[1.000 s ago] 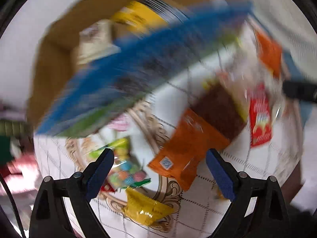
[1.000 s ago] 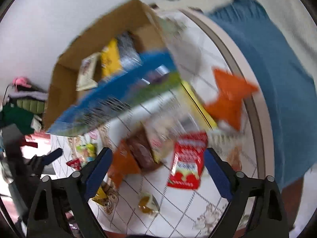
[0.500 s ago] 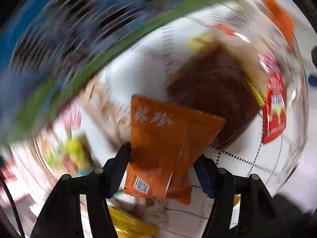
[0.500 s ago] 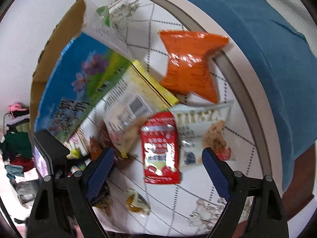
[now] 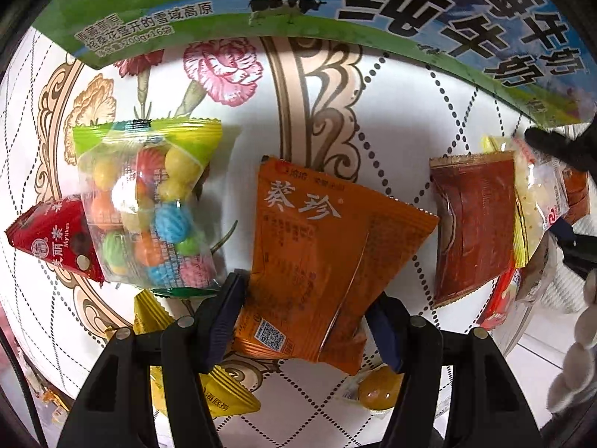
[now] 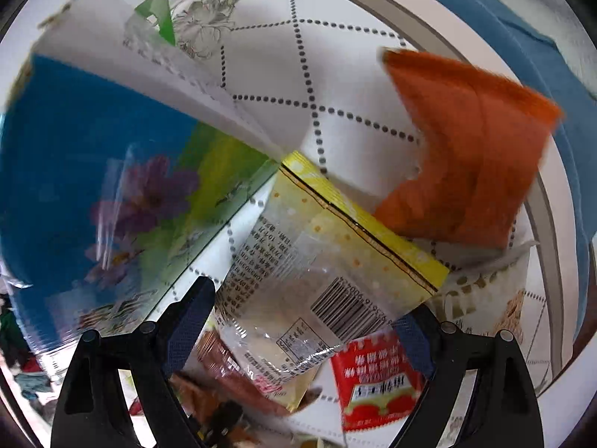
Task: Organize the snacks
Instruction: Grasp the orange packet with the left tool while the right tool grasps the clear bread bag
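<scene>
In the left wrist view my left gripper (image 5: 309,321) straddles the near end of an orange snack packet (image 5: 321,257) lying on the patterned tablecloth; the jaws stand at its two edges, still apart. In the right wrist view my right gripper (image 6: 302,321) is open around a clear packet with a yellow top strip (image 6: 317,272). A red packet (image 6: 377,377) lies under it, a bright orange packet (image 6: 474,156) farther right. The blue and green milk carton box (image 6: 93,186) lies at left.
In the left wrist view a clear bag of coloured candies (image 5: 149,209), a red packet (image 5: 56,239), a brown packet (image 5: 474,224), yellow packets (image 5: 216,392) and the box's flap (image 5: 335,3) surround the orange one. The round table's rim (image 6: 552,224) and a blue cloth (image 6: 522,26) are at right.
Both grippers have dropped close to the table. The left one has come down around the orange packet and narrowed; the right one has moved over the clear yellow-topped packet.
</scene>
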`<action>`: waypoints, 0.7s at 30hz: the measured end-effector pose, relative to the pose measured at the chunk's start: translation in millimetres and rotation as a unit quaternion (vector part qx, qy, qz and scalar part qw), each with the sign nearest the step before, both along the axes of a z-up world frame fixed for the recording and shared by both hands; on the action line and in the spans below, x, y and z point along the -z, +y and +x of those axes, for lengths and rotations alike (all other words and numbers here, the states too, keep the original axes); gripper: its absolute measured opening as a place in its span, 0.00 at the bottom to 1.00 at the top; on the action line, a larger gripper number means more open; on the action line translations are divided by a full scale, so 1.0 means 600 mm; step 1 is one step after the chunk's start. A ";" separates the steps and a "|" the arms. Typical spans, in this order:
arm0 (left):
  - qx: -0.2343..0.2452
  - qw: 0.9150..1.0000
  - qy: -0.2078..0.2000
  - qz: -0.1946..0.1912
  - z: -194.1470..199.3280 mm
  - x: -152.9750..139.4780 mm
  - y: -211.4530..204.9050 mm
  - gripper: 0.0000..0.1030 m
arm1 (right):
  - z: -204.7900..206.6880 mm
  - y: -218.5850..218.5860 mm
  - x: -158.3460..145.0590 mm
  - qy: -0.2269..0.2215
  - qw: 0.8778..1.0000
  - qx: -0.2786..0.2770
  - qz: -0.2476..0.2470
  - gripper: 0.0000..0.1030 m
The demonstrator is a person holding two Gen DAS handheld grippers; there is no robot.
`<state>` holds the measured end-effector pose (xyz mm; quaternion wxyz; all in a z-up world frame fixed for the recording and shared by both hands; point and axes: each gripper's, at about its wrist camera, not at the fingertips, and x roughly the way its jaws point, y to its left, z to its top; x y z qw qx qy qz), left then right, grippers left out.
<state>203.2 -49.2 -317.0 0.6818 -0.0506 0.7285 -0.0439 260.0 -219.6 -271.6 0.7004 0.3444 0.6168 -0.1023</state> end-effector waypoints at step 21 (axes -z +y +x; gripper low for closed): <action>-0.034 0.999 0.011 -0.027 0.004 -0.021 0.011 0.60 | -0.063 0.099 -0.065 -0.020 0.907 -0.393 -0.146 0.78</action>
